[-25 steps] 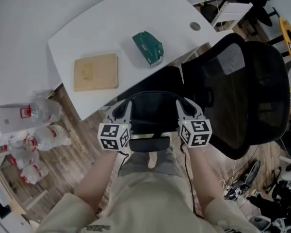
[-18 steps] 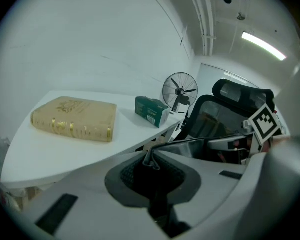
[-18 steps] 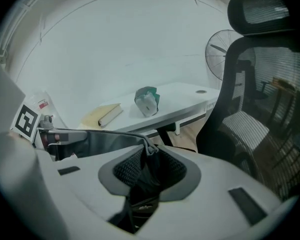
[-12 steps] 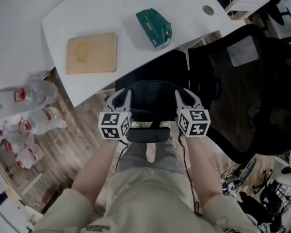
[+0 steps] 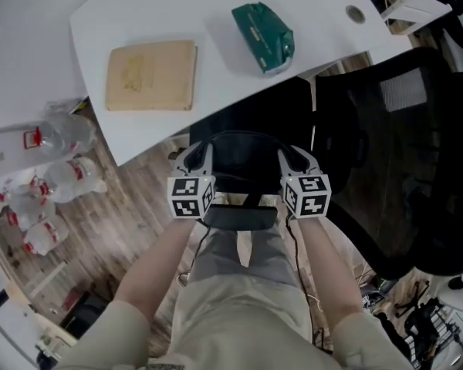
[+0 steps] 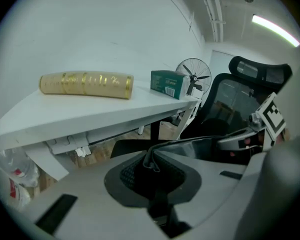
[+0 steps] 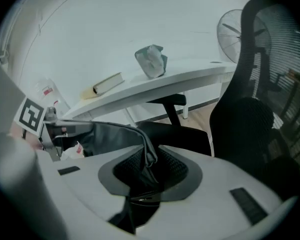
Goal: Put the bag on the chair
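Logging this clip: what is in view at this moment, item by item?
table: one, white, top left.
book: one, tan, flat on the table.
packet: one, green, on the table, right of the book.
chair: one, black mesh, right of the table.
bottles: at least four, clear, red labels, on the floor at left.
bag: one, black, held between both grippers.
left gripper: grey, shut on the bag.
right gripper: grey, shut on the bag.
arms: two, beige sleeves, bottom.

The bag looks matt cloth, the chair mesh (table smooth, floor wood-grained).
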The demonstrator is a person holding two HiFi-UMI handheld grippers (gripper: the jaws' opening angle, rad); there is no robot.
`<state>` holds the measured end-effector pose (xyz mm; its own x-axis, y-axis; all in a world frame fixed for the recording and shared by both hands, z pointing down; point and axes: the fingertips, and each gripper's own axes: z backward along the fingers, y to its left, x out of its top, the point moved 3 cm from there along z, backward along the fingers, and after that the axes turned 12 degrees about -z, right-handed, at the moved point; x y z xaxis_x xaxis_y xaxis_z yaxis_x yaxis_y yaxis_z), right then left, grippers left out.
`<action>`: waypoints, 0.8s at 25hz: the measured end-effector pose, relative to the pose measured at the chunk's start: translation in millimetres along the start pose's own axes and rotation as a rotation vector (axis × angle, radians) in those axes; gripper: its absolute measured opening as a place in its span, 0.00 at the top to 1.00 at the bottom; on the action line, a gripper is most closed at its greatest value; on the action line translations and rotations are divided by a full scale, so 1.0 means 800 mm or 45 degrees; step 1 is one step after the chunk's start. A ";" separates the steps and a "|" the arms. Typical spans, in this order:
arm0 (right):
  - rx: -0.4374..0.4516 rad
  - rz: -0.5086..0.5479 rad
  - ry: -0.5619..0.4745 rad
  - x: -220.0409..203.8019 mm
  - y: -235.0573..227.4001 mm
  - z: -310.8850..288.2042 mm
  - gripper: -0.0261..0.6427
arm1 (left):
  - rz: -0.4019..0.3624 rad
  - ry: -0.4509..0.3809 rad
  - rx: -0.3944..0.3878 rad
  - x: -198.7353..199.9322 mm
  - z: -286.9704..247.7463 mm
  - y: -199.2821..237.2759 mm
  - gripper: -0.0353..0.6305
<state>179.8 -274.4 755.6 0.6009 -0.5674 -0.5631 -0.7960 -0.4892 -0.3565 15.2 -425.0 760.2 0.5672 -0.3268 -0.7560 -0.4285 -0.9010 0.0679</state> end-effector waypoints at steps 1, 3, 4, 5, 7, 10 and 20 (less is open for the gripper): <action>-0.001 0.024 0.026 -0.007 -0.002 -0.008 0.82 | 0.001 0.013 0.001 -0.007 -0.004 0.001 0.88; -0.008 0.051 0.062 -0.021 -0.008 -0.022 0.82 | -0.002 0.031 -0.007 -0.017 -0.011 0.001 0.88; -0.013 0.056 0.071 -0.027 -0.012 -0.027 0.82 | -0.003 0.038 -0.014 -0.022 -0.015 0.000 0.88; -0.018 0.059 0.075 -0.032 -0.015 -0.031 0.82 | -0.003 0.045 -0.021 -0.027 -0.017 -0.001 0.88; -0.020 0.058 0.075 -0.041 -0.020 -0.035 0.82 | 0.000 0.054 -0.034 -0.036 -0.023 -0.004 0.88; -0.002 0.066 0.063 -0.044 -0.022 -0.041 0.81 | -0.003 0.063 -0.040 -0.042 -0.030 0.000 0.88; -0.003 0.025 0.118 -0.034 -0.017 -0.043 0.70 | -0.041 0.137 -0.041 -0.050 -0.021 0.018 0.70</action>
<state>176.7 -274.9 801.7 0.5892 -0.6359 -0.4984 -0.8077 -0.4786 -0.3442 -2.1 -429.7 802.5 0.6536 -0.3246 -0.6837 -0.3871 -0.9196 0.0667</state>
